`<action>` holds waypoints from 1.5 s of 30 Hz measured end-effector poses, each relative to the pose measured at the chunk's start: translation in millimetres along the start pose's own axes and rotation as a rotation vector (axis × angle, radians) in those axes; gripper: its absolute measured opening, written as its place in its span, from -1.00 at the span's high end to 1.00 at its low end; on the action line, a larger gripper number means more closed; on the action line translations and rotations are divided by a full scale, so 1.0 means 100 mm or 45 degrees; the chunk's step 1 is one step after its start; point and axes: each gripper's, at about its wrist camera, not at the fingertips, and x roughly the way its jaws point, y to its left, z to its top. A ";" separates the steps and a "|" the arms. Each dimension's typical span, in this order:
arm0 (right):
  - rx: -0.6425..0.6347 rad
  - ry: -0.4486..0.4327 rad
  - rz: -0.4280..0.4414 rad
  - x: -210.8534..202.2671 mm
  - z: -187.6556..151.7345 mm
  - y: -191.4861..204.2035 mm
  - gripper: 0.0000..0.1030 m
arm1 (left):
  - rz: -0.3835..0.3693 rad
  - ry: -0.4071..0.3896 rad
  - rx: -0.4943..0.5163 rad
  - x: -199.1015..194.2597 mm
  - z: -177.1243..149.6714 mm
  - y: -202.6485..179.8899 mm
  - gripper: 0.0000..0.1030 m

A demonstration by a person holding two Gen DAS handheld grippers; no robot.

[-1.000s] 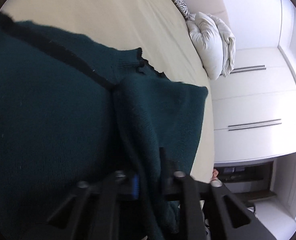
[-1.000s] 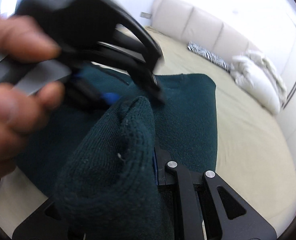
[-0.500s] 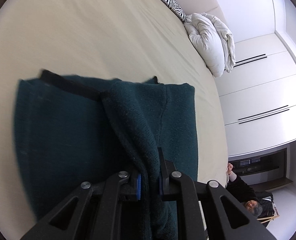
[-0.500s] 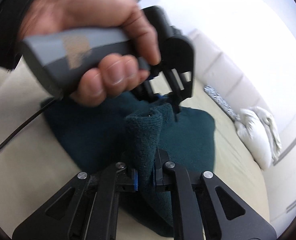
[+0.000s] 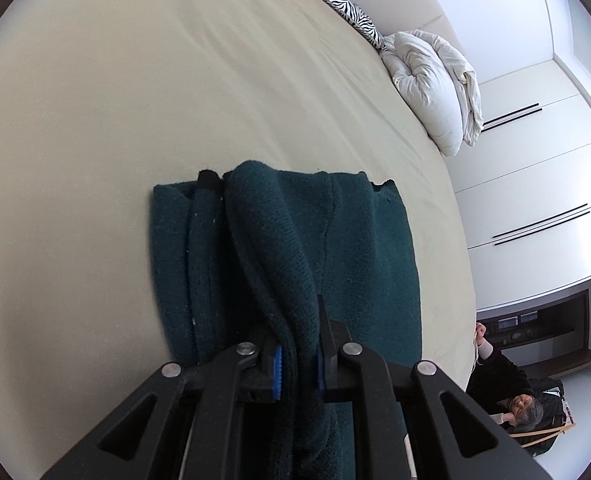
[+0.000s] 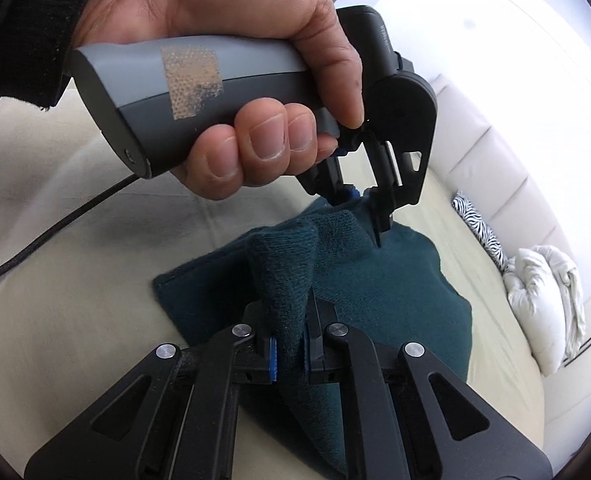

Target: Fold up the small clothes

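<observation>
A dark teal knitted sweater (image 5: 359,248) lies partly folded on a beige bed. In the left wrist view my left gripper (image 5: 297,364) is shut on a thick fold of its edge, lifted off the rest. My right gripper (image 6: 289,354) is likewise shut on a raised fold of the same sweater (image 6: 395,300). The right wrist view also shows the left gripper (image 6: 361,212), held in a hand (image 6: 223,60) above the sweater, its fingers pinching the knit at the far edge.
The beige bed sheet (image 5: 135,100) spreads wide around the sweater. A zebra-print cushion (image 5: 343,0) and a bunched white duvet (image 5: 431,80) lie at the far end. White wardrobes (image 5: 535,184) stand beyond. A person (image 5: 511,400) sits by the bed. A black cable (image 6: 47,240) trails from the left gripper.
Both grippers have drawn the sweater's held edge toward the near side, so it folds narrower and more bare sheet shows. The left gripper has swung higher in the right wrist view.
</observation>
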 end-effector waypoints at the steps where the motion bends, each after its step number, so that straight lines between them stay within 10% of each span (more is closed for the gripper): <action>1: 0.000 -0.003 0.002 -0.02 -0.01 0.00 0.86 | -0.001 -0.003 0.006 -0.03 0.00 0.01 0.74; 16: 0.028 0.019 0.128 0.23 -0.07 -0.23 0.77 | -0.035 -0.073 -0.085 -0.09 -0.12 0.36 0.58; 23: 0.158 0.002 0.346 -0.19 -0.25 -0.48 0.38 | 0.351 -0.287 0.076 -0.60 -0.18 -0.07 0.01; 30: 0.828 0.019 0.602 -0.38 -0.72 -1.65 0.21 | 0.360 -0.308 0.343 -0.48 -0.36 -0.76 0.02; 36: 1.399 -0.005 0.800 -0.01 -1.28 -2.67 0.18 | 0.445 -0.213 0.317 0.06 -0.66 -0.48 0.26; 42: 1.667 0.296 1.052 1.02 -1.75 -2.77 0.23 | 0.449 -0.259 0.359 0.02 -0.87 -0.38 0.28; 45: 1.743 0.200 1.117 1.00 -1.93 -2.76 0.36 | 0.468 -0.290 0.401 0.07 -0.93 -0.41 0.28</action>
